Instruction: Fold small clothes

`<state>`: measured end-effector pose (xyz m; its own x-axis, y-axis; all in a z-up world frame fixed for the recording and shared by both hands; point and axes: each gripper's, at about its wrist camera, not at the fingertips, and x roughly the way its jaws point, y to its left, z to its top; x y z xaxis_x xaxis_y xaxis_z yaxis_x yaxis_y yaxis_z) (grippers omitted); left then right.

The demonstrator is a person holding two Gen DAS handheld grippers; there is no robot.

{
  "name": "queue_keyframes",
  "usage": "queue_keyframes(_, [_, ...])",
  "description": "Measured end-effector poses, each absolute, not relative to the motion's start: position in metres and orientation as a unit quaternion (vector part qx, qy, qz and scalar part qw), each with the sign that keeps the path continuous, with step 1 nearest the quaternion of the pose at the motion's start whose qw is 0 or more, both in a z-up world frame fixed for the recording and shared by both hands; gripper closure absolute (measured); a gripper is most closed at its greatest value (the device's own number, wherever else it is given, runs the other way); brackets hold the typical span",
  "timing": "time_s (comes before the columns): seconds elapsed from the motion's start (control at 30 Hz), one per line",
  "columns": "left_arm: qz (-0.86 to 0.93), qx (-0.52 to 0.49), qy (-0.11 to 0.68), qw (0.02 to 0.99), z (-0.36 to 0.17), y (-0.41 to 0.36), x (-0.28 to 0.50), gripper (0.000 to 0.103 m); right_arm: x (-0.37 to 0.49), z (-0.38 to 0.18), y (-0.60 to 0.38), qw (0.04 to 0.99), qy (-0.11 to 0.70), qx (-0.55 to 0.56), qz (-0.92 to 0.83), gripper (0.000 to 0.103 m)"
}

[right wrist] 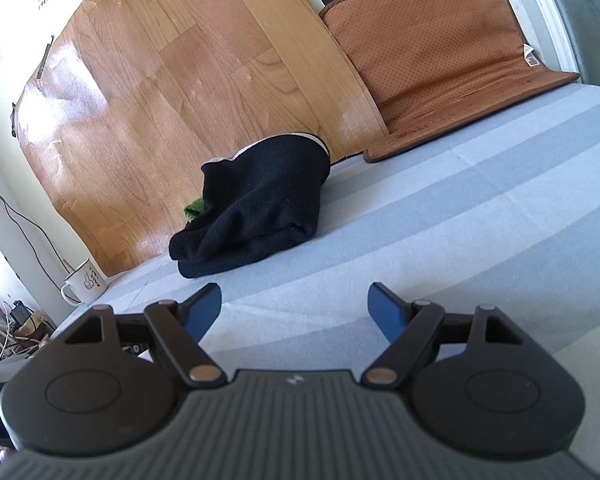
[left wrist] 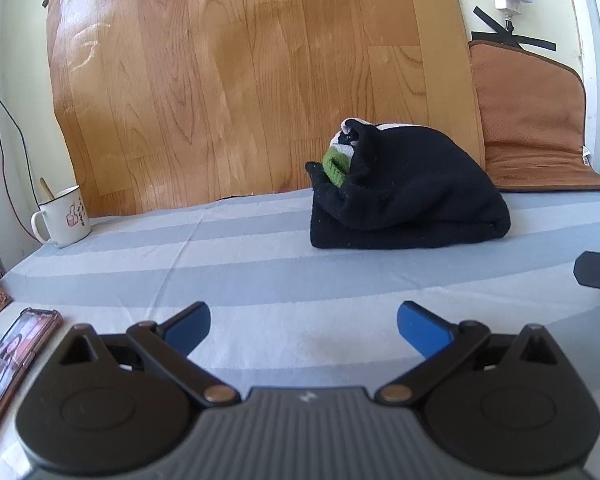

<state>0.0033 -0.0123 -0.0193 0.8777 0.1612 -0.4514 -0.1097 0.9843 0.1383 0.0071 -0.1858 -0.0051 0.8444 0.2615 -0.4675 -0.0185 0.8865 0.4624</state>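
A folded black garment (left wrist: 408, 196) with green and white cloth tucked in its top lies on the grey-and-white striped sheet (left wrist: 260, 264), against the wood-pattern board. It also shows in the right wrist view (right wrist: 256, 204). My left gripper (left wrist: 304, 326) is open and empty, low over the sheet, short of the garment. My right gripper (right wrist: 296, 310) is open and empty, also short of the garment. A dark part of the right gripper (left wrist: 598, 274) shows at the right edge of the left wrist view.
A white mug (left wrist: 62, 216) with a stick in it stands at the far left; it also shows in the right wrist view (right wrist: 85, 282). A phone (left wrist: 14, 364) lies at the near left. A brown mat (right wrist: 452, 60) leans at the back right. A wood-pattern board (left wrist: 240, 80) stands behind.
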Motion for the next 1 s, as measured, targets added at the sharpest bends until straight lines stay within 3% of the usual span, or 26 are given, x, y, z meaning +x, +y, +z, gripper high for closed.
queue_keyframes(1.0, [0.059,0.038,0.251,0.966,-0.0186,-0.0110,0.0038,0.000,0.0079,-0.0055,-0.1866,0.933,0.270,0.226,0.076,0.021])
